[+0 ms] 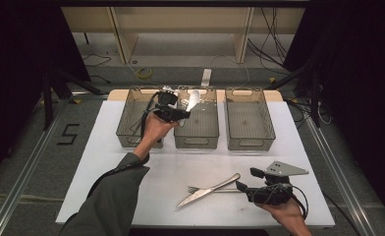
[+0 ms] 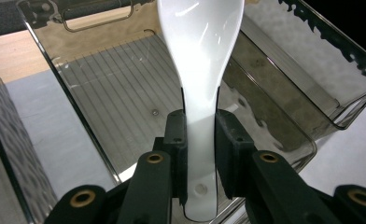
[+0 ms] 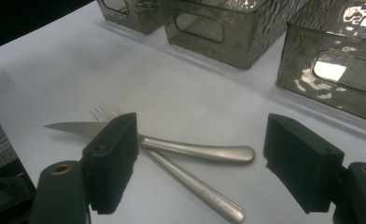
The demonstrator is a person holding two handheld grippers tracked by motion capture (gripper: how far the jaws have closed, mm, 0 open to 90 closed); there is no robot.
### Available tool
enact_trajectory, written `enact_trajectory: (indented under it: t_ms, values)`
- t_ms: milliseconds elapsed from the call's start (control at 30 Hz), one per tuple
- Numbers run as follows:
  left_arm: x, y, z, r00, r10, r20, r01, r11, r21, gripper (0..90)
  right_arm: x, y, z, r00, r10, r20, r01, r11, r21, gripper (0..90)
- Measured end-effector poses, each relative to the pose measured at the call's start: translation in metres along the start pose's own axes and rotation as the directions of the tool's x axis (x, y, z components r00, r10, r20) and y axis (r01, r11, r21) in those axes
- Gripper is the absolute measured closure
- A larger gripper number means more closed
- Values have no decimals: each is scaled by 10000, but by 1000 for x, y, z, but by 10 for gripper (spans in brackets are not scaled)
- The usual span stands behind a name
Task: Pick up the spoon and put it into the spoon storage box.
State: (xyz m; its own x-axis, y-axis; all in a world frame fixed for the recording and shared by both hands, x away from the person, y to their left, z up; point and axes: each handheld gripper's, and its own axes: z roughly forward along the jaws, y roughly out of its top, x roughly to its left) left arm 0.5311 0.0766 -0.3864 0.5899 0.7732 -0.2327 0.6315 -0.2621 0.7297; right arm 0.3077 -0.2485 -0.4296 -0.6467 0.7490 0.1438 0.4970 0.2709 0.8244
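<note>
Black "5" on floor (image 1: 68,133)

Left gripper view: the left gripper (image 2: 200,140) rises from the bottom centre of the frame, its two black jaws pressed on either side of the handle of a white spoon (image 2: 200,60). The spoon stands up the middle of the frame, its bowl at the top edge and a small hole near the handle's end at the bottom. Behind it, a clear smoky bin (image 2: 102,121) with a ribbed floor spans the frame, handle cut-out at upper left. White desk (image 2: 45,126) at left.
</note>
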Motion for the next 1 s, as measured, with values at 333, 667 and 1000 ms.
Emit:
enact_trajectory:
  t_ms: [333, 667, 1000]
  values:
    - [-2, 0, 16, 9999, -153, -36, 154, 9994, 296, 749, -1, 0, 0, 10000, 13, -31, -13, 10000, -17, 274]
    - [-4, 7, 17, 9987, -503, -3, 503, 9983, 308, 470, -1, 0, 0, 10000, 73, -45, -73, 10000, -9, 274]
    - [-12, 5, -17, 9971, -190, 741, 200, 9997, -129, 314, -2, 0, -1, 10000, 94, -14, -94, 9999, -63, 274]
